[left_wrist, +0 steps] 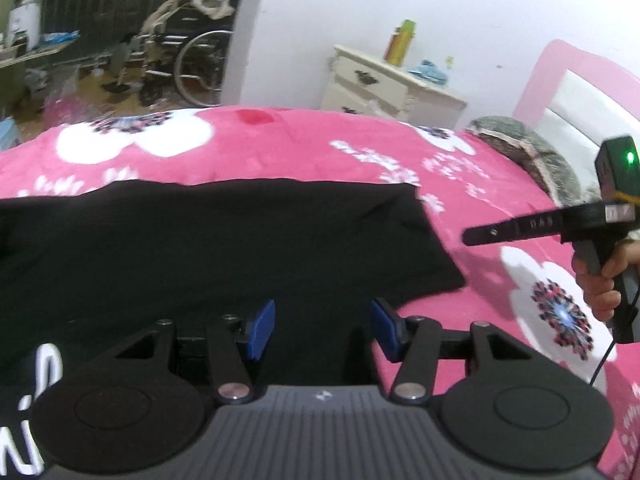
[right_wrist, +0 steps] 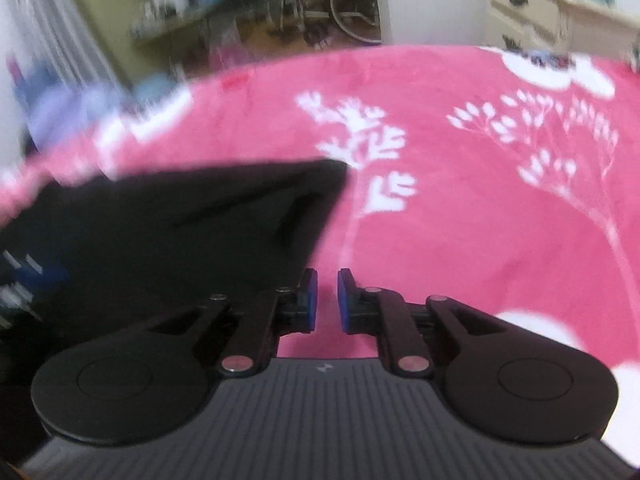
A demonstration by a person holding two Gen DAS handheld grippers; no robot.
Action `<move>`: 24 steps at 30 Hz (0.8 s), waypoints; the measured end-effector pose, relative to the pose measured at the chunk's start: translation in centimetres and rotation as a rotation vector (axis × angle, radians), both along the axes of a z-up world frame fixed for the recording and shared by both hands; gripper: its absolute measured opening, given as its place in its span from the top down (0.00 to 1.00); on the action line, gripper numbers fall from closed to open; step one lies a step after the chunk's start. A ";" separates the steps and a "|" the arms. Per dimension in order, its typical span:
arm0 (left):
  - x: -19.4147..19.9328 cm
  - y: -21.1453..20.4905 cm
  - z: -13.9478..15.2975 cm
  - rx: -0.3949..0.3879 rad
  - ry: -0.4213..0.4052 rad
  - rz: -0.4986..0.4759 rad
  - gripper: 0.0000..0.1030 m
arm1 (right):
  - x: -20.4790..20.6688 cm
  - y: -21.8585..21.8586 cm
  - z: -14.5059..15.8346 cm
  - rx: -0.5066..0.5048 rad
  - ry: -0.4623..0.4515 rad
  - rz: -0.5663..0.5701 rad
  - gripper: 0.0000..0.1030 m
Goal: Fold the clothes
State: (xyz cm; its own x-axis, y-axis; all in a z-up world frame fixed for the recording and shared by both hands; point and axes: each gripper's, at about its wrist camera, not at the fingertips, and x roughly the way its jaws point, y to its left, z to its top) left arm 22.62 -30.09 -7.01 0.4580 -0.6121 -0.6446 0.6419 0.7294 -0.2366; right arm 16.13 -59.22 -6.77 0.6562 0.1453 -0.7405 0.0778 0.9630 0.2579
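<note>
A black garment [left_wrist: 200,248] lies spread flat on a pink flowered blanket [left_wrist: 280,140], with white lettering [left_wrist: 24,420] at its near left. My left gripper [left_wrist: 323,326] hovers over the garment's near right edge, open, with nothing between its blue pads. In the blurred right wrist view the garment's corner [right_wrist: 180,232] lies to the left. My right gripper [right_wrist: 327,300] is just off the garment's right edge over the blanket [right_wrist: 480,220]; its pads stand a narrow gap apart and hold nothing. The left wrist view shows that gripper [left_wrist: 472,236] side-on, gripped by a hand [left_wrist: 600,280].
A cream nightstand [left_wrist: 384,84] with a yellow-green bottle [left_wrist: 402,40] stands beyond the bed. A pink headboard [left_wrist: 560,72] and a grey pillow [left_wrist: 520,140] are at the right. A wheelchair [left_wrist: 192,64] and clutter fill the room at the back left.
</note>
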 end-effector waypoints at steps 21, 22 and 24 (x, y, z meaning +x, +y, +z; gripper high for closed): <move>-2.0 -7.0 -2.5 0.162 -0.133 -0.249 0.99 | -0.2 3.0 -1.1 0.098 0.059 0.067 1.00; -2.1 -6.9 -2.5 0.153 -0.124 -0.255 0.99 | -0.4 3.0 -0.7 0.078 0.052 0.067 1.00; -2.2 -7.0 -2.6 0.149 -0.113 -0.265 0.99 | -0.9 2.9 -0.2 0.037 0.032 0.062 1.00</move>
